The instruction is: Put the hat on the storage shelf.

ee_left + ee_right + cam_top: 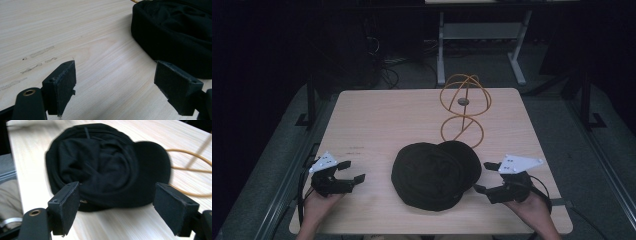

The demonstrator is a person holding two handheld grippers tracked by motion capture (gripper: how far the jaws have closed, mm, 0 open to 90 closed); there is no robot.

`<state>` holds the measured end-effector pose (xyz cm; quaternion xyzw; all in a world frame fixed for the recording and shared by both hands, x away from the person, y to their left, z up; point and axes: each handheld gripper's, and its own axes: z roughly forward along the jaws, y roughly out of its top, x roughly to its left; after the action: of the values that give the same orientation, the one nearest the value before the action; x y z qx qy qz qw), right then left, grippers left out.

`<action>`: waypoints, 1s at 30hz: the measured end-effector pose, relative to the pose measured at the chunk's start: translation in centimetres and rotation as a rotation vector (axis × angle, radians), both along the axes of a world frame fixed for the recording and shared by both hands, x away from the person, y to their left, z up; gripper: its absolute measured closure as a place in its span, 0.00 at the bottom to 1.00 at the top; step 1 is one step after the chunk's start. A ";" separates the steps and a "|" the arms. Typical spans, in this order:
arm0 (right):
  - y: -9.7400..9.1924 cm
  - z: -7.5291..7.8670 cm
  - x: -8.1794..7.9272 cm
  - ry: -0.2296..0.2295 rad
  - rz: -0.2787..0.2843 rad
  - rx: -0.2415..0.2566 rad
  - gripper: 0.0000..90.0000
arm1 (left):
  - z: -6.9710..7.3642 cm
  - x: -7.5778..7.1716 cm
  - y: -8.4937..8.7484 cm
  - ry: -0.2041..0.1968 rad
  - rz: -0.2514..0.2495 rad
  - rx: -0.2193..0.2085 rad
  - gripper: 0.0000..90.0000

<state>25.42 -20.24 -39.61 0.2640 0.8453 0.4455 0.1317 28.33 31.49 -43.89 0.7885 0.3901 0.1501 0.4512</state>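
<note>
Sitting near the front of the table (377, 115) is a black cap (434, 175), lying upside down with its hollow facing up and its brim (464, 155) pointing toward the far right. The cloth inside is rumpled, and a narrow strap or seam runs across the far inner edge in the right gripper view; I can make out no logo, tag or lettering anywhere on it. Just behind the brim stands a yellow wire stand (463, 110), two hoops crossed above a ring at the base, with a small dark disc (463, 101) at its centre. The left gripper (349, 172) rests at the table's left front, well apart from the cap, jaws spread wide and holding nothing; its own view shows bare wood between the pads (63, 85) and the cap's edge just beyond the right one. The right gripper (484, 177) sits at the cap's right side, jaws likewise released and wide, close to the cap without touching it; in its view the cap lies straight ahead between the pads (68, 207). A hand (319, 205) grips each tool from below. Faint grey scuffs (37, 53) mark the wood left of the cap; they look like worn print, but too smudged to read.
</note>
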 end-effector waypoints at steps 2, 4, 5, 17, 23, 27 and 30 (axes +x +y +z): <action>0.5 0.2 0.0 0.000 0.010 -0.005 0.26 | 0.0 0.0 0.0 -0.001 0.001 0.002 0.19; 2.1 0.7 0.2 0.010 0.039 -0.016 0.27 | 0.1 -0.1 -0.1 -0.011 0.007 -0.002 0.19; 2.6 0.9 0.2 0.013 0.047 -0.016 0.28 | 0.1 -0.1 0.0 -0.011 0.006 -0.002 0.19; 6.9 0.8 0.5 0.052 0.145 -0.071 0.38 | 0.0 0.0 -0.2 -0.007 -0.001 0.000 0.19; 8.9 0.2 0.5 0.072 0.201 -0.107 0.46 | 0.0 0.0 -0.3 -0.010 0.002 0.007 0.19; 10.3 -0.3 0.6 0.093 0.233 -0.131 0.50 | -0.1 0.0 -0.2 -0.014 0.005 0.001 0.19; 11.0 -0.5 0.6 0.102 0.249 -0.146 0.53 | -0.1 0.0 -0.1 -0.013 0.007 0.000 0.19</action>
<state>25.98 -9.26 -40.15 0.1691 0.9072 0.3819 0.0509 28.35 31.36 -43.97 0.7862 0.3900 0.1568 0.4531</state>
